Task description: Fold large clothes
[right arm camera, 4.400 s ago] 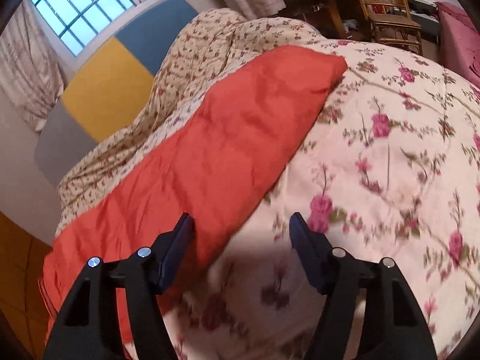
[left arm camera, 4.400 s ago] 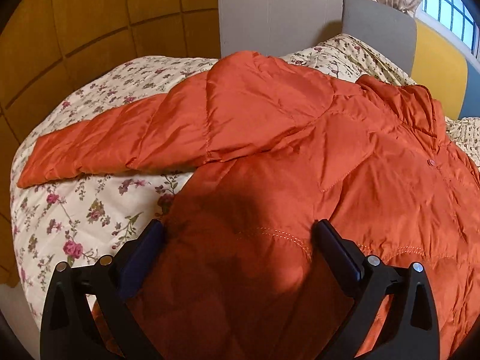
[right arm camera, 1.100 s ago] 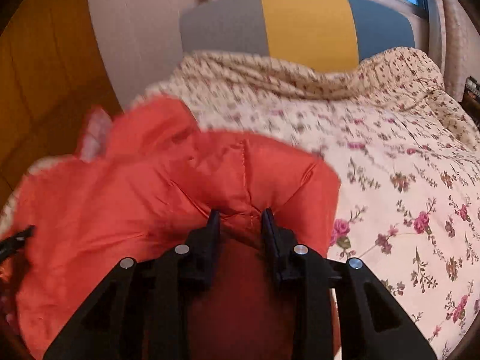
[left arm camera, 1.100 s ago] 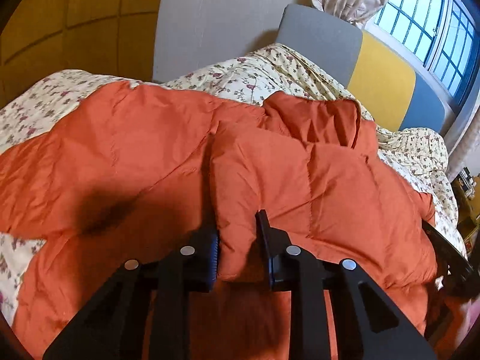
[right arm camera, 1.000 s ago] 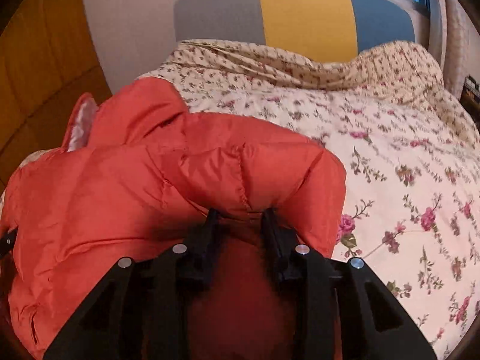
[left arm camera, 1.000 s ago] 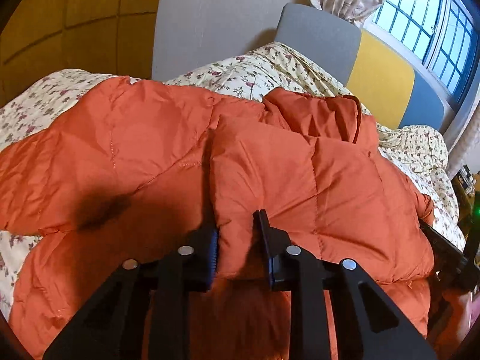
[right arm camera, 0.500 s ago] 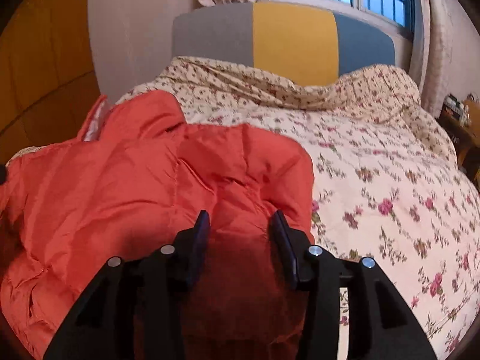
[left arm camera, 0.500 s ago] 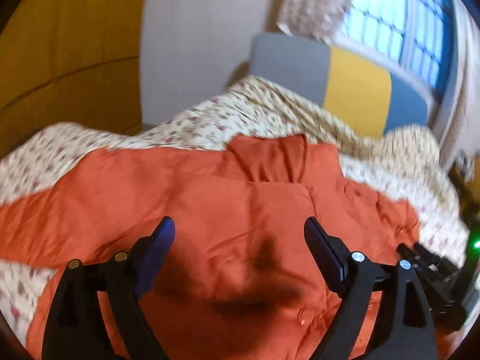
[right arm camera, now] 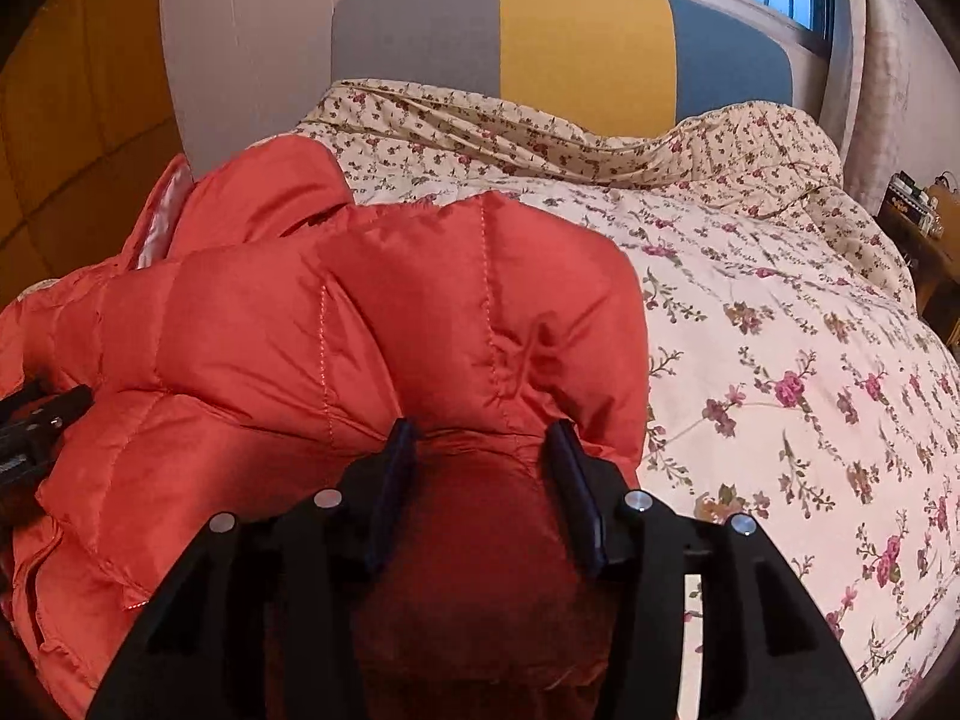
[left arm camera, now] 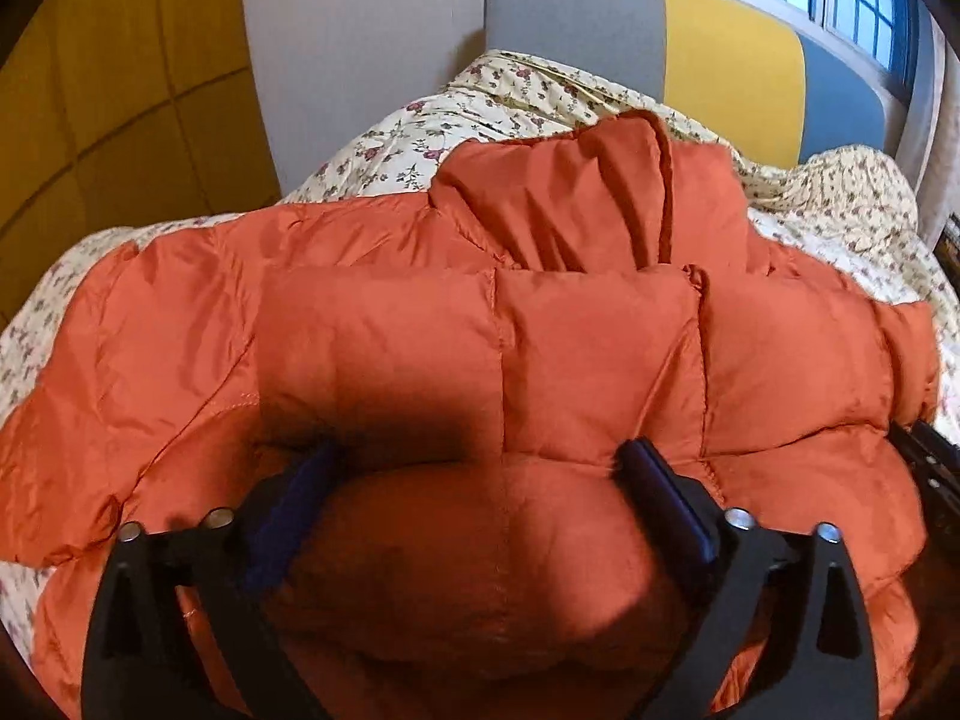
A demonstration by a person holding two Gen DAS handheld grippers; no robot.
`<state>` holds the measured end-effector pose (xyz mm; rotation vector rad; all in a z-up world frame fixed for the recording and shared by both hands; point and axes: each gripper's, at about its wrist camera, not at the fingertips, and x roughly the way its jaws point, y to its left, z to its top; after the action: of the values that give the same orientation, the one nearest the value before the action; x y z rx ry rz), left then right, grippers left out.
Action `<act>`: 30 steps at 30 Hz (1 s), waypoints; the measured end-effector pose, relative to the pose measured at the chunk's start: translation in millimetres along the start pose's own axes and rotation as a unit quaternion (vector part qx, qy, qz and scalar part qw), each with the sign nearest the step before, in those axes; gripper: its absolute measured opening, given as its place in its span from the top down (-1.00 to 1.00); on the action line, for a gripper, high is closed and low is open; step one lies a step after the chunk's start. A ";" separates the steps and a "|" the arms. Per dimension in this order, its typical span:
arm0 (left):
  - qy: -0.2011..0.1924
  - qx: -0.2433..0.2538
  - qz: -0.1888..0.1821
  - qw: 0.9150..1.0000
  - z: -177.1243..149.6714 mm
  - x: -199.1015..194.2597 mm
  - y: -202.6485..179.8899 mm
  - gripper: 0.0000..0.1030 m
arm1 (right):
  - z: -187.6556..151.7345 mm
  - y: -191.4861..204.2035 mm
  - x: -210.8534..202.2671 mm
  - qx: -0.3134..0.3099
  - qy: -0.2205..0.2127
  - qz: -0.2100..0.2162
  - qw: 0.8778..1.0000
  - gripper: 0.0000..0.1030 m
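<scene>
Surveying both wrist views, we find the orange puffer jacket (left arm camera: 600, 354) lying on the floral quilt (right arm camera: 780, 324) of the bed, its lower part doubled up over the body, the hood (left arm camera: 594, 210) toward the tricolour headboard (right arm camera: 588, 42). Our left gripper (left arm camera: 480, 465) stands over the fold with its jaws opening wide, padding bulging between them ungripped. Our right gripper (right arm camera: 483, 441) sits at the jacket's right edge, jaws partly parted; we cannot tell whether its pads press the fabric between them.
</scene>
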<state>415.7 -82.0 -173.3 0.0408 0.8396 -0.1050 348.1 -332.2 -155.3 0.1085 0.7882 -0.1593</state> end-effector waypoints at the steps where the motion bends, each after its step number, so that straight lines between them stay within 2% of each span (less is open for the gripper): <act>1: -0.001 -0.006 -0.004 1.000 -2.4 -7.0 3.8 -0.94 | -0.5 0.4 -2.8 -0.001 -0.006 -0.003 1.000 0.06; 6: -0.027 -0.033 0.006 0.999 -21.9 -46.4 24.5 -0.94 | -4.4 9.2 -22.5 -0.019 -0.045 -0.041 0.998 -0.05; 10: -0.045 -0.073 0.002 0.996 -46.5 -79.8 58.8 -0.94 | -10.2 11.3 -31.9 -0.033 -0.027 -0.041 0.998 -0.14; 12: -0.049 -0.091 0.011 0.995 -56.6 -91.0 75.2 -0.94 | -14.9 4.2 -38.6 -0.021 -0.020 -0.039 0.999 -0.25; 16: -0.065 -0.156 0.012 0.986 -73.9 -114.2 116.1 -0.94 | -23.3 -13.1 -47.5 0.021 0.003 -0.031 0.999 -0.25; 19: -0.070 -0.181 0.031 0.981 -82.3 -127.1 141.2 -0.94 | -29.7 -18.4 -49.9 0.035 0.006 -0.033 0.999 -0.27; 23: -0.075 -0.200 0.066 0.975 -86.1 -134.5 174.6 -0.94 | -33.5 -22.2 -33.2 0.047 0.038 -0.031 0.998 -0.54; 25: -0.073 -0.219 0.059 0.971 -88.7 -136.3 196.6 -0.94 | -34.6 -24.7 -32.6 0.054 0.038 -0.033 0.997 -0.57; 27: -0.067 -0.255 0.047 0.963 -91.5 -136.7 222.9 -0.94 | -35.3 -25.3 -33.4 0.055 0.037 -0.034 0.997 -0.59; 30: -0.069 -0.330 0.050 0.940 -100.0 -142.6 261.5 -0.94 | -35.9 -23.3 -34.0 0.049 0.034 -0.041 0.997 -0.59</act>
<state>275.6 196.6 -135.3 -0.5503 0.6975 0.2704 295.2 -346.0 -157.0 0.1763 0.8532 -0.2732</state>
